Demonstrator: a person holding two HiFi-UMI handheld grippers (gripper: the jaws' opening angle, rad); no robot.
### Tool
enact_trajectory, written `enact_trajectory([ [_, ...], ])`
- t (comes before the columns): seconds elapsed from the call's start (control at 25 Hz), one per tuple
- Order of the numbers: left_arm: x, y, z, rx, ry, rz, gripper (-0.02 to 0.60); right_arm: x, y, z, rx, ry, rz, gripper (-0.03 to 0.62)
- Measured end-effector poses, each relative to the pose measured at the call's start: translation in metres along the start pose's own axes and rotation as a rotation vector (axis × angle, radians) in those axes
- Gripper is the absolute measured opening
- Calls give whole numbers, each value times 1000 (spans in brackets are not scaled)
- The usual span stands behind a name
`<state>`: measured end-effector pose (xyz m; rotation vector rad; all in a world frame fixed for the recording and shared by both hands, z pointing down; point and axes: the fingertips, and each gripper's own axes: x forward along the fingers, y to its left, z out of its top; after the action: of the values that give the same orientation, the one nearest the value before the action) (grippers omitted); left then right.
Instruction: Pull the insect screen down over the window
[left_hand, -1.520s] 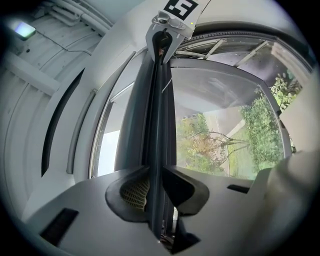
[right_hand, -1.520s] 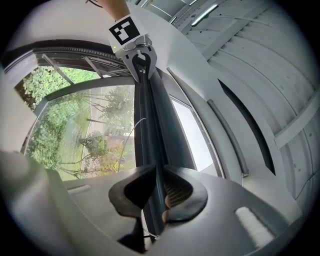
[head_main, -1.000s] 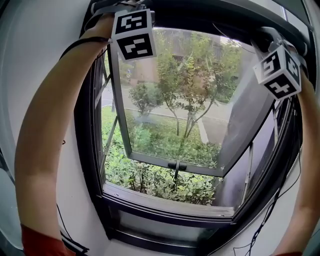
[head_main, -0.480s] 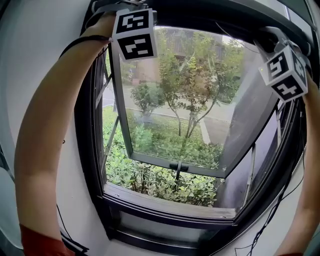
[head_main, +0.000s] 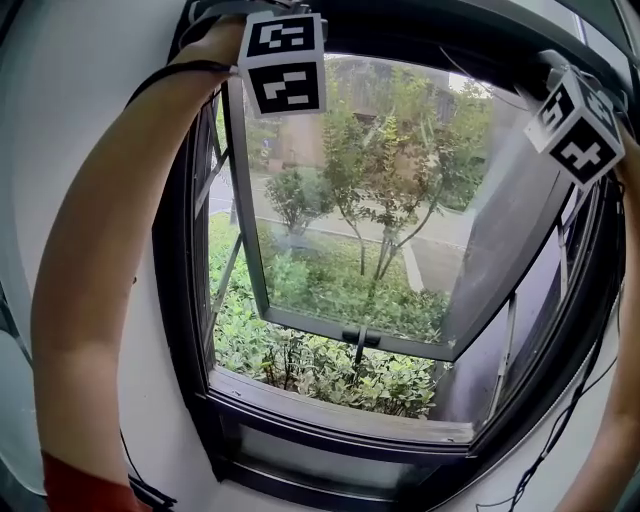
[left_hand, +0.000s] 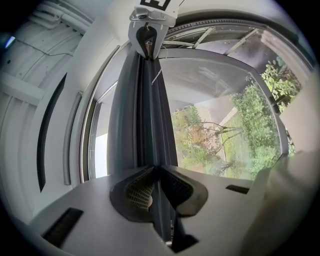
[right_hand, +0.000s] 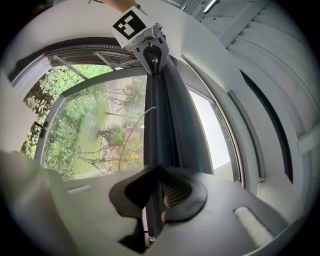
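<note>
Insect screen (left_hand: 149, 115) sits up at the top of the window (head_main: 330, 425), showing only as a dark bar that runs from one pair of tongs to the other. Left tongs (left_hand: 156, 175) are pressed onto the bar. Right tongs (right_hand: 159, 175) have just been closing and pinch it too. The glass sash (head_main: 350, 250) stands swung outward.

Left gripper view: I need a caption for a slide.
The left hand-held gripper clamps the insect screen's pull bar, with garden beyond the open window sash.
</note>
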<state>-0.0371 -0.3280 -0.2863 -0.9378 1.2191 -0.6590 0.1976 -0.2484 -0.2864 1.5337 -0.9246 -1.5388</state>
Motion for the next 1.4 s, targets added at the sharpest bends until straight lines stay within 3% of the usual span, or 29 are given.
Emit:
enact_trajectory([
  [0.32, 0, 2, 3, -31, -2, -40, 38, 3, 3, -5, -30, 57, 88, 40],
  [0.48, -1, 0, 2, -74, -4, -59, 31, 0, 2, 2, -30, 25, 60, 34],
  [0.68, -7, 8, 1, -51, 30, -38, 29, -1, 1, 2, -29, 19, 47, 30],
  [0.92, -7, -6, 3, -59, 26, -98, 28, -5, 9, 1, -31, 25, 65, 28],
  [1.4, -23, -33, 6, -62, 0, -135, 26, -20, 36, 1, -24, 13, 109, 26],
])
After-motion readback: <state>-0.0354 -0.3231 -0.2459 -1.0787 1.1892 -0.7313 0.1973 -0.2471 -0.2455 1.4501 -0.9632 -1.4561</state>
